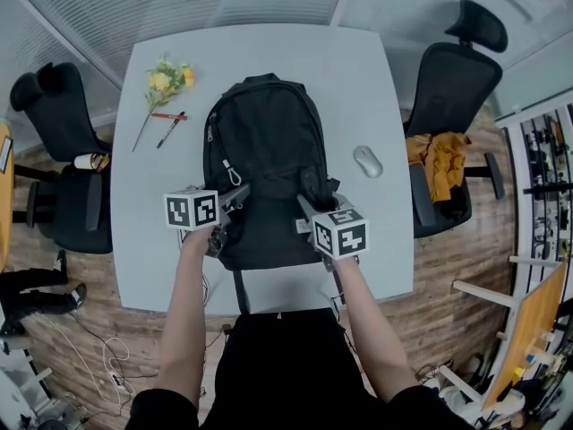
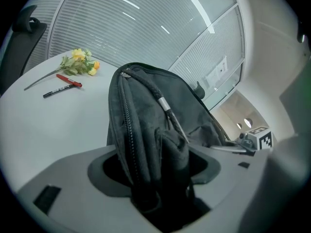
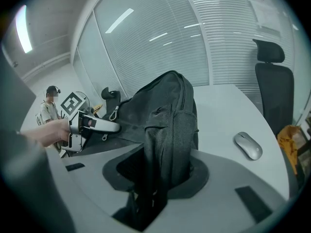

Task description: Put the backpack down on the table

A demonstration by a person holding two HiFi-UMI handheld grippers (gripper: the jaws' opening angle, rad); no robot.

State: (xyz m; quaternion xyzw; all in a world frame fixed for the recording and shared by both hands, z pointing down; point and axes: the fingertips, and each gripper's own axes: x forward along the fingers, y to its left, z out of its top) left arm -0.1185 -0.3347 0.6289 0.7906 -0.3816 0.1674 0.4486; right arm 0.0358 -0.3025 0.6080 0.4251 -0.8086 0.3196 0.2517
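backpack down on the tabletop, both grippers at its near end

backpack (image 1: 264, 141), black, rests on the pale grey tabletop (image 1: 376, 88) in the middle of the head view. it runs lengthwise from the upper centre down to the near edge, where a dark strap (image 1: 238, 289) hangs over the side.

the left gripper (image 1: 235, 195) meets the bag's lower left part and the right gripper (image 1: 306, 209) its lower right part, so the two sit close together over the near end. in the left gripper view the left gripper (image 2: 160, 178) has its jaws spread wide. a zippered fold of the backpack (image 2: 150, 125) stands between them with dark gaps on both sides, so the jaws are not pressing it. in the right gripper view the right gripper (image 3: 155, 178) has narrower jaws with a thick fold of the backpack (image 3: 167, 110) running down into them. the fold seems pinched at the bottom of the slot, though the wide lens makes the contact hard to judge.

in the upper left of the head view a yellow flower (image 1: 166, 81) lies on the tabletop with a red pen (image 1: 167, 116) and a black pen (image 1: 170, 133) just below it, all well apart from the bag. a grey mouse (image 1: 367, 160) lies just to the right of the bag. a black office chair stands at each side, and the right chair (image 1: 452, 88) has an orange garment (image 1: 439, 164) on its seat.
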